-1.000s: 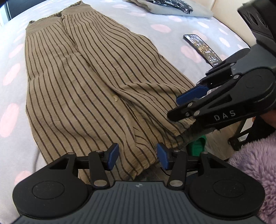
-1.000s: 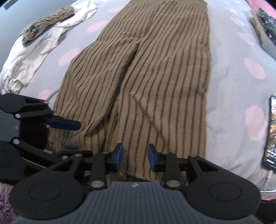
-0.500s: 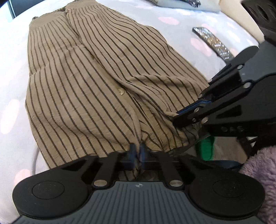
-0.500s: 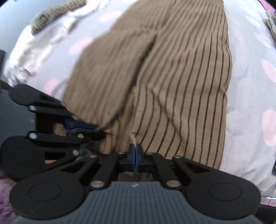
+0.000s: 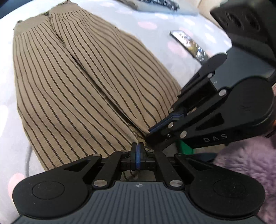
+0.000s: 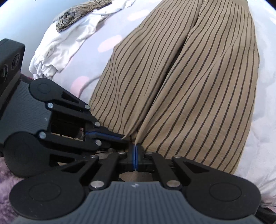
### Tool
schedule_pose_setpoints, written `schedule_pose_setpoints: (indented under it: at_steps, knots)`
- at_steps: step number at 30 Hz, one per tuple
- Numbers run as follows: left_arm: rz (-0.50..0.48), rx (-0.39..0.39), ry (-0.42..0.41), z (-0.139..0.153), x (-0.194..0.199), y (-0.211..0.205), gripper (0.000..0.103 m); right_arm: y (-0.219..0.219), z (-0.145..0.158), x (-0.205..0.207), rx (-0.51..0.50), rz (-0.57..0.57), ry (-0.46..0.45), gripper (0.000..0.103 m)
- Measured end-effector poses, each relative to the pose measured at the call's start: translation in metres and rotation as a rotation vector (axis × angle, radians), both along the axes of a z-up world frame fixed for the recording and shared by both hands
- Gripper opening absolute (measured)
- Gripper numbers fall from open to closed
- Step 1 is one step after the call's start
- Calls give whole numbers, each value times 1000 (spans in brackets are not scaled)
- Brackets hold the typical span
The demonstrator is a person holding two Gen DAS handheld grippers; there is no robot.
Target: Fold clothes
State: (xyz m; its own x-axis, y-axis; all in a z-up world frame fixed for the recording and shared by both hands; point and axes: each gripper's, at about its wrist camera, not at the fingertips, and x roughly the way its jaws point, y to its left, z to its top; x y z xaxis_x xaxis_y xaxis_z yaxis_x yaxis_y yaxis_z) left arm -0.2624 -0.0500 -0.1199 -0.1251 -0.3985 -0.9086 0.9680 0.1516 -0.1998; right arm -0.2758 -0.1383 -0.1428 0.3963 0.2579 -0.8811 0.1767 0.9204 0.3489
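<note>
Tan trousers with dark stripes (image 5: 77, 89) lie spread on the bed, waistband far, leg hems near me. My left gripper (image 5: 137, 146) is shut on the hem of the left leg and lifts it a little. In the right wrist view the same trousers (image 6: 198, 82) bulge upward, and my right gripper (image 6: 135, 148) is shut on the hem of the right leg. The two grippers sit close together: the right gripper (image 5: 162, 125) shows beside the left one, and the left gripper (image 6: 119, 137) shows at the left of the right wrist view.
The bedsheet (image 5: 10, 56) is pale with pink dots. A phone (image 5: 189, 44) lies on it right of the trousers. White and patterned clothes (image 6: 69, 32) are heaped at the far left. A grey folded garment (image 5: 155, 6) lies at the far edge. A purple fluffy sleeve (image 5: 245, 165) is near right.
Both grippers went from open to shut on the trouser hems. The hems have since risen and drawn together, so the trouser legs bulge up off the sheet.
</note>
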Motion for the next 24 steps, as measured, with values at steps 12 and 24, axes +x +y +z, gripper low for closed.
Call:
schedule_pose_setpoints:
  at_steps: [12, 24]
  knots:
    - [126, 65, 57, 2, 24, 7, 14, -12, -5, -8, 8, -15, 56, 28]
    - [324, 41, -20, 44, 85, 20, 45, -71, 40, -34, -160, -146, 107, 51]
